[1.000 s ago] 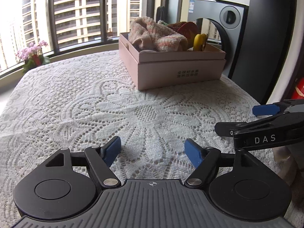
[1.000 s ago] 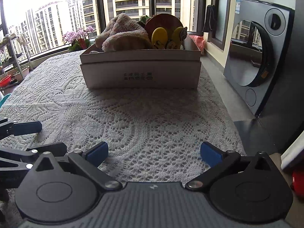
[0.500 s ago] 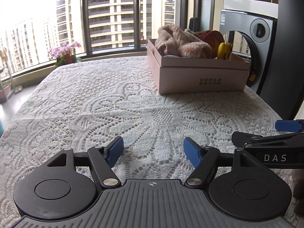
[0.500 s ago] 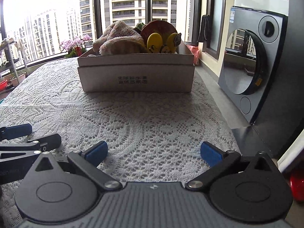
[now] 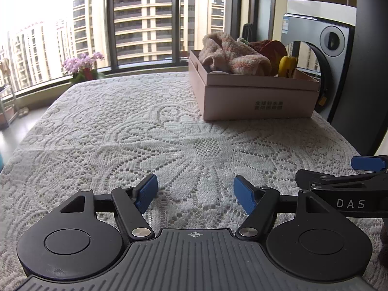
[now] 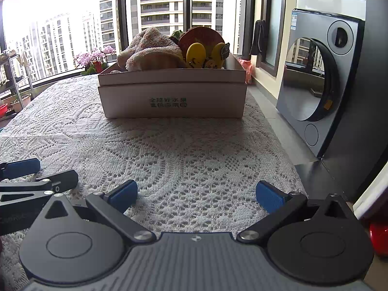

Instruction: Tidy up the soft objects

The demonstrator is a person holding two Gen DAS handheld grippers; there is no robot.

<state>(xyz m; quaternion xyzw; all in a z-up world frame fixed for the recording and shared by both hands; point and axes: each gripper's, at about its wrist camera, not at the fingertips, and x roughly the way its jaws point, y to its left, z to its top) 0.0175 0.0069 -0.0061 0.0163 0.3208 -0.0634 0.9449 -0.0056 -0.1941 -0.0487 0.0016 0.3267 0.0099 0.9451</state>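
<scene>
Since a second ago the left wrist view has swung: the pale pink rectangular cardboard box [image 5: 257, 97], which sat left of the washing machine's door and higher in that view, now lies further right and squarer to it; the right wrist view has barely changed, the box only a shade lower and nearer its centre.

Taking that box as the landmark: the table under the white lace tablecloth [image 5: 145, 131] spreads from it toward both cameras, bare of loose items in both views; the silver front-loading washing machine [image 6: 317, 77] stands to the box's right, off the table; the pot of pink flowers [image 5: 83, 66] sits beyond the box's left end, by the window.

Inside the box, heaped above its rim, lie the soft things: a rumpled beige-and-pink terry towel [image 6: 150, 53] at the left end, a reddish-brown round plush [image 6: 201, 38] and yellow plush pieces [image 6: 196, 54] at the right.

The box's long axis runs across the right wrist view, straight ahead of the right gripper [image 6: 196, 194]; from the left gripper [image 5: 195, 194] it lies ahead and to the right; so the right hand seems better lined up, though neither is close.

Both pairs of blue-padded jaws stand wide apart with nothing between them, side by side short of the box.
</scene>
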